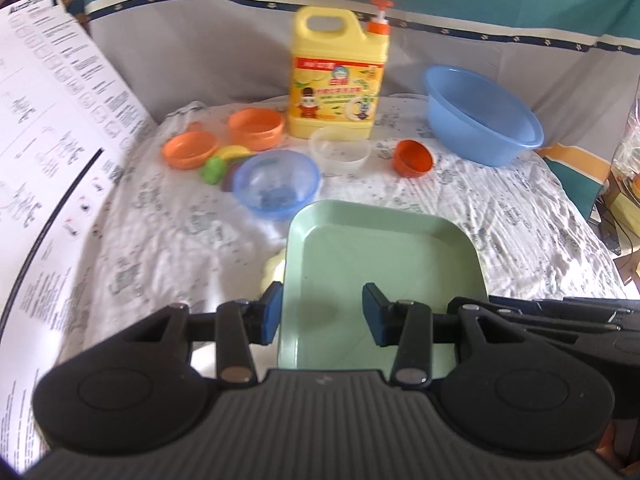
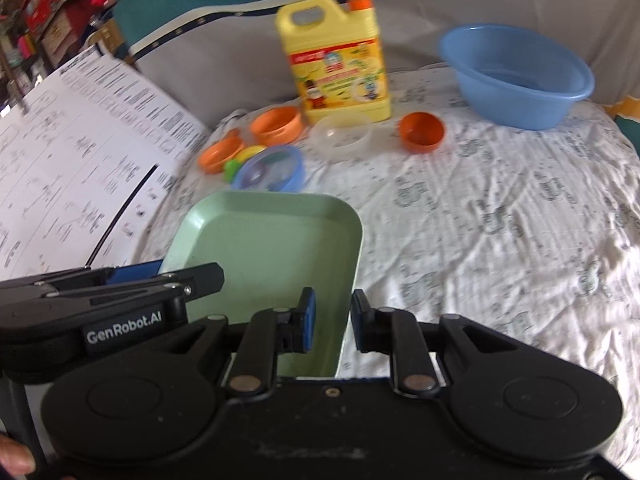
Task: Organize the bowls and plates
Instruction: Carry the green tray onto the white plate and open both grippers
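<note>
The square plate [image 1: 384, 248] is pale green. Behind it stands a translucent blue bowl [image 1: 276, 184], then a clear bowl [image 1: 340, 152] and a yellow detergent jug [image 1: 338, 76] with an orange pump. Left of the jug sit two orange bowls [image 1: 256, 126]; right of it, a darker orange cup [image 1: 413, 158] and blue basin [image 1: 480, 114]. The bedsheet [image 1: 500, 216] is white with grey print.

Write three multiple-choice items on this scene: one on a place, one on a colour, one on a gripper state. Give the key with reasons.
1. Where does the yellow detergent jug stand?
A. inside the basin
B. behind the clear bowl
C. on the tray

2. What colour is the square tray?
A. pale green
B. red
C. black

3. How does the right gripper stand?
A. shut flat on the cloth
B. holding the jug
C. jaws astride the tray's right rim

Key: B, the jug rises just beyond the clear bowl; A, the tray's floor and rim are green; C, one pad lies inside the rim, the other outside.
</note>
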`<move>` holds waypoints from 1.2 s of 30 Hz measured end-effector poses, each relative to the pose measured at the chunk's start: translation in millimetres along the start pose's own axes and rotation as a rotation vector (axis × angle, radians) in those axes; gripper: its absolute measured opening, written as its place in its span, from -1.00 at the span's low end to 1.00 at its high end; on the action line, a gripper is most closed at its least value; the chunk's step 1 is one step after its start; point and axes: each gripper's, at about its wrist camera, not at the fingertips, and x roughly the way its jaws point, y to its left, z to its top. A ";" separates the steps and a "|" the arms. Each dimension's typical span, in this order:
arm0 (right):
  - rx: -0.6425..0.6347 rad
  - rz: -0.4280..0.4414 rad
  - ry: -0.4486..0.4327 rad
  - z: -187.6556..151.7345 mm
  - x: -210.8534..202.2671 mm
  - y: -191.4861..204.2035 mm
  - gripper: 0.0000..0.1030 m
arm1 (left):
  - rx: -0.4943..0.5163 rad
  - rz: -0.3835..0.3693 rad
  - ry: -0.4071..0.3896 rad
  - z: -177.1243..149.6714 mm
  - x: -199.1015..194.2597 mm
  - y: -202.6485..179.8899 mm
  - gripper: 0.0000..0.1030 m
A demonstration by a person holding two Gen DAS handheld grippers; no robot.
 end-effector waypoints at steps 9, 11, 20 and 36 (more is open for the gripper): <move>-0.062 0.066 0.079 -20.0 5.5 39.7 -0.61 | -0.049 0.021 0.013 -35.0 -22.7 47.9 -0.20; -0.074 0.077 0.108 -26.7 8.7 48.2 -0.61 | -0.061 0.025 0.021 -44.0 -25.2 56.8 -0.20; -0.122 0.099 0.218 -51.5 30.8 67.2 -0.60 | -0.103 0.030 0.100 -82.8 -13.4 86.3 -0.20; -0.138 0.116 0.287 -63.1 58.7 65.7 -0.50 | -0.096 0.040 0.165 -101.0 12.1 94.2 -0.20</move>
